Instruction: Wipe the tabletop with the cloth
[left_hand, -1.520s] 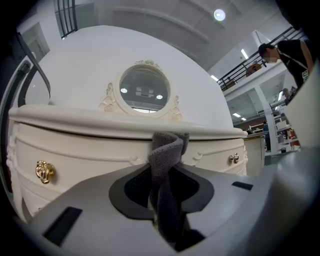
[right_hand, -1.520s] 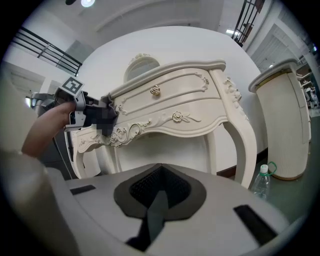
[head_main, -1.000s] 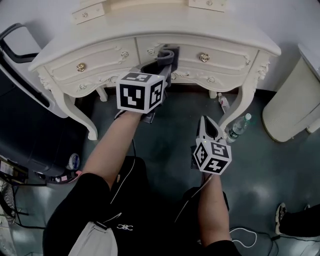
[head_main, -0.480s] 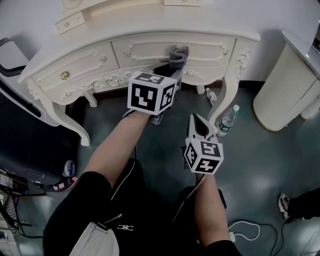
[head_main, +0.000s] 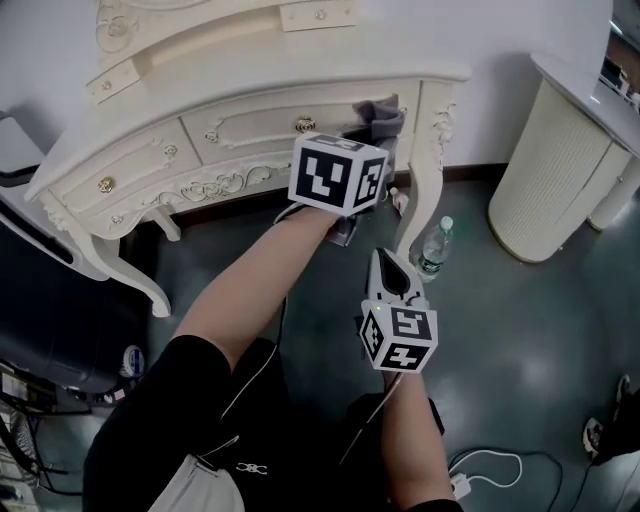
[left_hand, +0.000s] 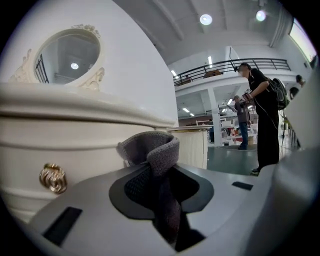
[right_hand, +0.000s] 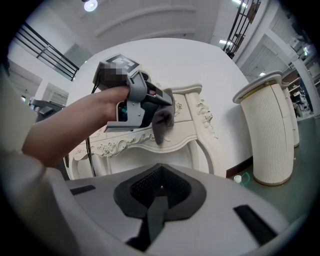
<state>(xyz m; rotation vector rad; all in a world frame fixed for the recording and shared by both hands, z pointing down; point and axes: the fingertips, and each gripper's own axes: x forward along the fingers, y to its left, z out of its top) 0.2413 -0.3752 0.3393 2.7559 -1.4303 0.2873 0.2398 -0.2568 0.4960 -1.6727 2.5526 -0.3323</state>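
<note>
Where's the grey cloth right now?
In the head view, the grey cloth is pinched in the left gripper, at the front edge of the cream dressing table, near the front leg at the view's right.

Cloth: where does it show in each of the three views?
Head view: cloth upper centre, at the left gripper's tip.
Left gripper view: cloth centre, between the jaws.
Right gripper view: cloth upper centre, hanging from the left gripper.
Shared landmark: the ribbed white cabinet.
</note>
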